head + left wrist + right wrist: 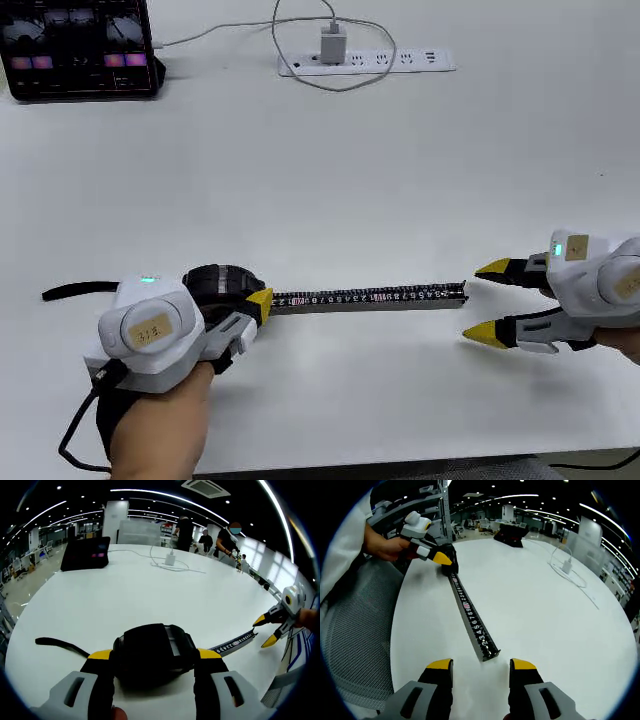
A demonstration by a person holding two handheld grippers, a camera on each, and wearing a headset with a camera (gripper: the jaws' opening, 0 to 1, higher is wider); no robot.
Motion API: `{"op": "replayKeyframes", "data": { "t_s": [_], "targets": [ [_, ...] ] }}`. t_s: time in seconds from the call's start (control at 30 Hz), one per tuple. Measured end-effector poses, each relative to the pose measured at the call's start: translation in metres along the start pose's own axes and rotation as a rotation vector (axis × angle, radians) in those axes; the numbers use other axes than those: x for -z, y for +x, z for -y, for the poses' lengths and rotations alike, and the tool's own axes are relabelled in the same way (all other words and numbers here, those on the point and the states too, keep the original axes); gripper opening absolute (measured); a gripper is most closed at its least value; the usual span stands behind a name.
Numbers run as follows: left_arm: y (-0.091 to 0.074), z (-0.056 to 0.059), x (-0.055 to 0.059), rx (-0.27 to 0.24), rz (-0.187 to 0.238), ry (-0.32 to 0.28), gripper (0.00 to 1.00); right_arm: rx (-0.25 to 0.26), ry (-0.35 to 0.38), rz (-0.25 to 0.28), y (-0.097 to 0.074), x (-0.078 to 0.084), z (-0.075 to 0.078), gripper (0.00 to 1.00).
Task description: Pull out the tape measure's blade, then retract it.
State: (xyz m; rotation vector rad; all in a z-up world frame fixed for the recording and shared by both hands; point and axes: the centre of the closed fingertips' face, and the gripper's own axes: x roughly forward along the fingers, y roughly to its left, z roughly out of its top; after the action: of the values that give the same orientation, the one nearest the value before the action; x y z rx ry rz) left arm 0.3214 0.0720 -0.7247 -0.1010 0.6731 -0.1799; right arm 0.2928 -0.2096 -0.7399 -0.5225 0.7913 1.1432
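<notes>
The black tape measure (222, 287) lies on the white table, held between the yellow-tipped jaws of my left gripper (252, 310); in the left gripper view its case (154, 652) sits squeezed between the fingers. Its dark blade (370, 296) runs out to the right across the table, ending at a hook tip (463, 291). My right gripper (490, 302) stands open just past that tip, touching nothing. In the right gripper view the blade (471, 618) stretches away from the tip (490, 655), which lies just ahead of the open right gripper (482, 664), toward the left gripper (440, 560).
A black strap (75, 291) trails left of the tape case. A tablet (80, 45) stands at the far left corner. A white power strip (365, 62) with a charger and cable lies at the back. The table's front edge (400, 462) is close below the grippers.
</notes>
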Motion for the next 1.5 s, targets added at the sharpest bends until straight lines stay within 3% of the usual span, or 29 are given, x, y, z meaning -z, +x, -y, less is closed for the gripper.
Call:
{"op": "replayKeyframes", "data": {
  "t_s": [0.57, 0.93, 1.5],
  "targets": [
    [0.0, 0.0, 0.0, 0.003, -0.008, 0.001, 0.6, -0.076, -0.163, -0.07, 0.011, -0.005, 0.008, 0.19],
    [0.0, 0.0, 0.0, 0.003, -0.011, 0.002, 0.6, -0.112, -0.21, -0.08, 0.014, -0.003, 0.007, 0.12],
    [0.0, 0.0, 0.001, 0.006, -0.028, 0.007, 0.59, -0.108, -0.213, -0.107, 0.015, -0.001, 0.009, 0.11]
  ]
}}
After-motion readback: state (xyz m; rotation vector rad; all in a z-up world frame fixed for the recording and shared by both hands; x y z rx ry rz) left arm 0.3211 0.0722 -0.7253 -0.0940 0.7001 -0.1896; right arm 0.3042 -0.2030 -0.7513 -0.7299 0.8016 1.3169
